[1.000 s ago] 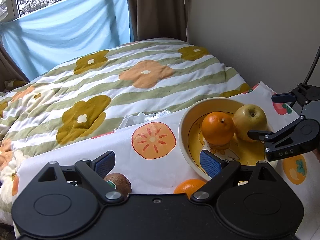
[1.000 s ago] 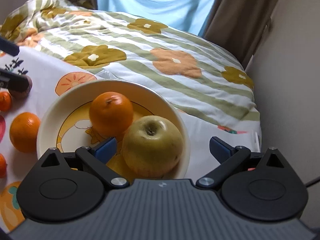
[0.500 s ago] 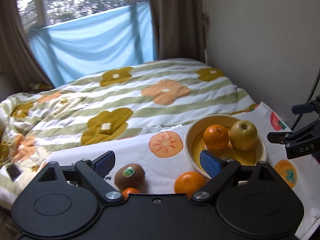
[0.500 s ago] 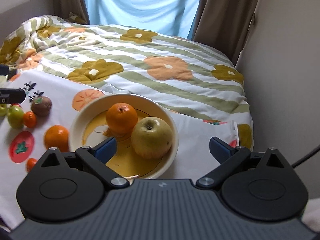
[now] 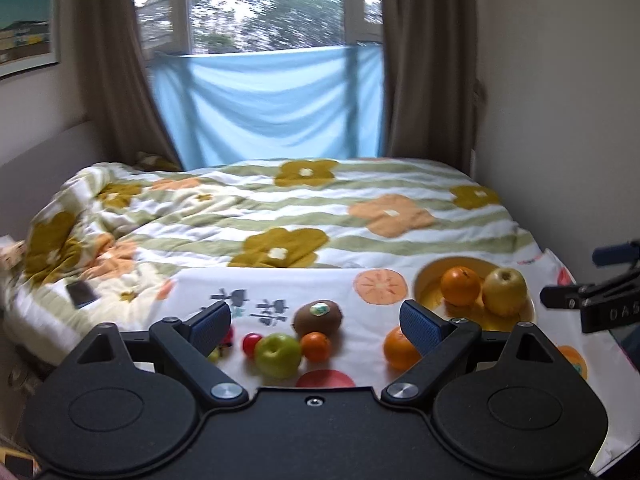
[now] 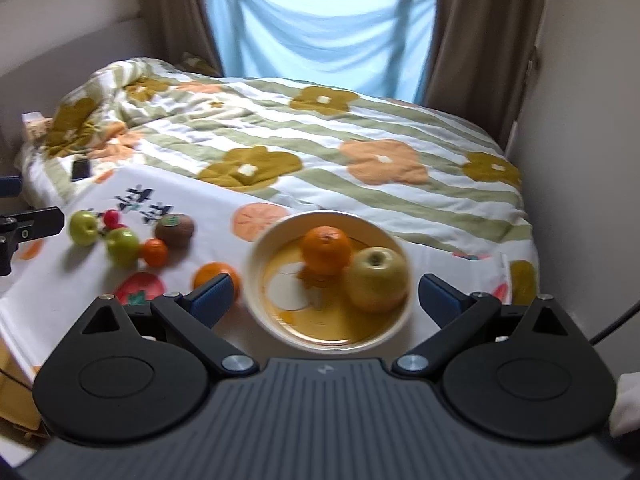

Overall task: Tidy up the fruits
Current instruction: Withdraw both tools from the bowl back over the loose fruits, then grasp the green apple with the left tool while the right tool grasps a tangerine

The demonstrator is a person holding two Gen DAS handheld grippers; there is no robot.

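Fruits: round orange, fuzzy oval kiwi

Two oranges, two green apples, one yellow apple, one kiwi, one tangerine, one bowl.

The left gripper has a matte black body with two round, shallowly dished housings, one on each side of a small central screw hole. From each housing a black angular link runs forward past a triangular cut-out, pinned by a bright silver round-head screw, and ends in a blue ribbed pad. The right gripper is built alike (same silver screws, same blue pads), but its centre plate is grey and finely ribbed, with a small pale logo near the front edge. Seen from the left wrist, its black finger bears pale raised letters. A black cable curves off beside its right housing.
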